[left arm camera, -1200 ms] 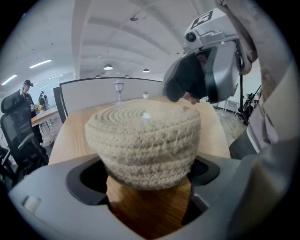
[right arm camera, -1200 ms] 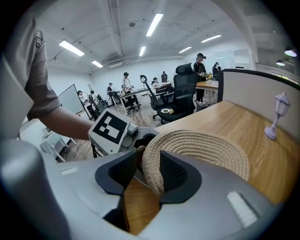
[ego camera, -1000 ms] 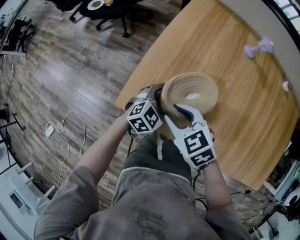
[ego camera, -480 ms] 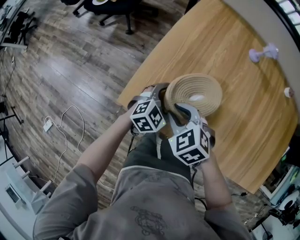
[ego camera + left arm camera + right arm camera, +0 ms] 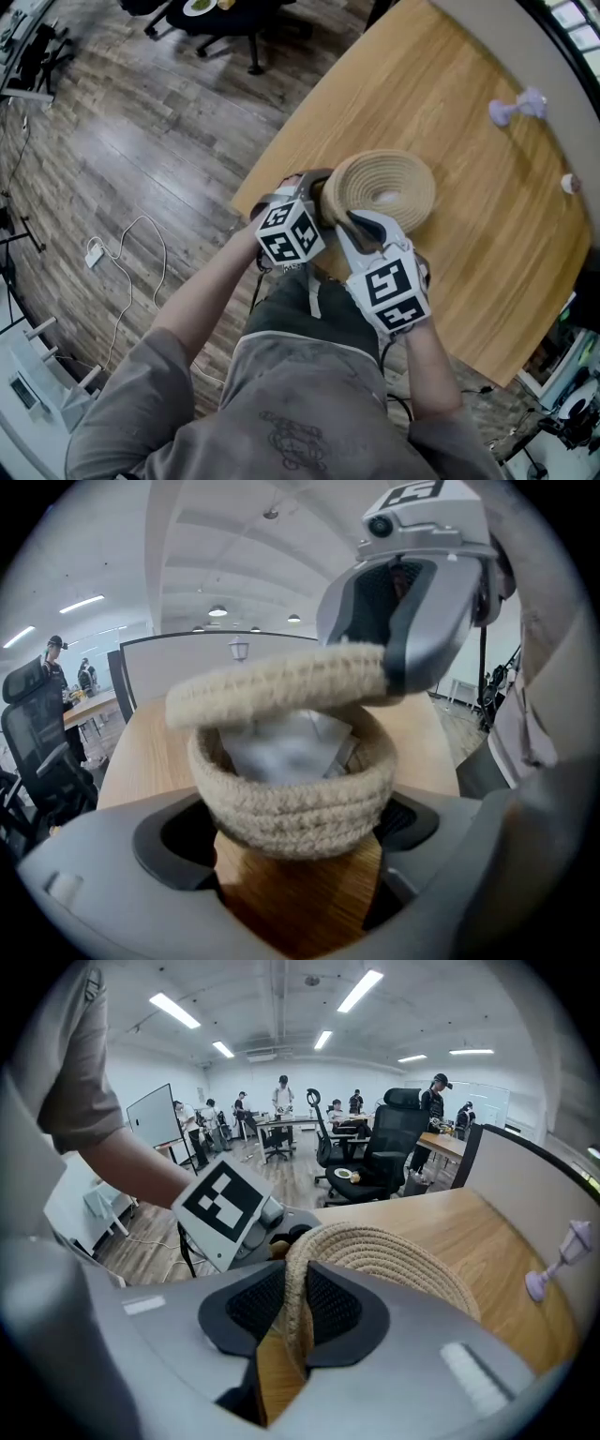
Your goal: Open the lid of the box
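While the wooden floor [image 5: 141,141] fills the left of the head view, we see the round wooden table [image 5: 487,141] taking up the right. A woven rope box [image 5: 295,799] stands on it close to the near left edge. Its lid [image 5: 384,183], a wide coiled disc, is tilted up: the near edge is raised off the box and the far edge leans away over the table.

In its own view the left gripper [image 5: 292,836] has its jaws set wide, one pad on each side of the box wall, so we read it as clasping the box. Through the gap under the lid we make out something pale and crumpled inside [image 5: 281,747], too blurred to name.

The right gripper [image 5: 295,1309] has just been closing its jaws, and they now pinch the lid's near rim edge-on between the two pads.

Well apart, at the far right of the table, lie a small purple dumbbell-shaped object [image 5: 516,105] and a smaller white thing [image 5: 569,183].
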A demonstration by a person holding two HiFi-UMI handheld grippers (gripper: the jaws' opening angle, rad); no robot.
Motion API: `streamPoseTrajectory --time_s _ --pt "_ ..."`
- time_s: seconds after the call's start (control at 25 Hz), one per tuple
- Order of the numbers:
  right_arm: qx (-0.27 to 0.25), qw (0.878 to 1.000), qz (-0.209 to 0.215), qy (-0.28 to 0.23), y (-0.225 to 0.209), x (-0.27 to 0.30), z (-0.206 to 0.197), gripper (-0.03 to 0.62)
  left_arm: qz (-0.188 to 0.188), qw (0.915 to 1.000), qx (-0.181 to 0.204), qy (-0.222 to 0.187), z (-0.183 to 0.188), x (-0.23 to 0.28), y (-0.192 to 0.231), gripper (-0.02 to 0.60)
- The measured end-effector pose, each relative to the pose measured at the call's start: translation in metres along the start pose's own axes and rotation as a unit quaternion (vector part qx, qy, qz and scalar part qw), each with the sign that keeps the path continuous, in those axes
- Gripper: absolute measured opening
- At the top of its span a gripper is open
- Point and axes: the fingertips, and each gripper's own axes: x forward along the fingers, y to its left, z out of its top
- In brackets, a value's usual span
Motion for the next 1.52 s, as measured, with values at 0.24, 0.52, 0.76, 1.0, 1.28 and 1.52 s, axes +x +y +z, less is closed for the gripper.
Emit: streamPoseTrajectory --time_s 0.24,0.52,0.76,1.0,1.28,1.52 --pt "0.08 0.99 0.002 -0.114 -0.03 -0.059 0.028 0.074 0.0 0.9998 -0.001 0.021 -0.002 0.003 0.0 0.488" --pt "0.232 0.931 -0.041 -0.277 -0.1 -0.152 0.02 0.069 -0.001 0.9996 -0.002 0.028 -0.002 0.001 0.0 0.488" --pt "0.339 0.866 -0.082 -0.357 -0.141 -0.203 -0.022 0.069 0.004 0.9994 -0.006 0.034 -0.003 0.002 0.0 0.492" --pt "0.356 0.847 -0.088 -0.385 -0.154 -0.229 -0.025 0.069 0.016 0.9979 -0.031 0.055 -0.002 -0.001 -0.007 0.499" --pt "0.333 0.845 -0.093 -0.409 -0.148 -0.267 -0.007 0.069 0.046 0.9941 -0.077 0.062 0.005 -0.04 -0.012 0.499" --pt "0.277 0.848 -0.102 -0.441 -0.128 -0.318 0.032 0.071 0.126 0.9909 -0.045 0.013 0.068 -0.104 0.005 0.46"
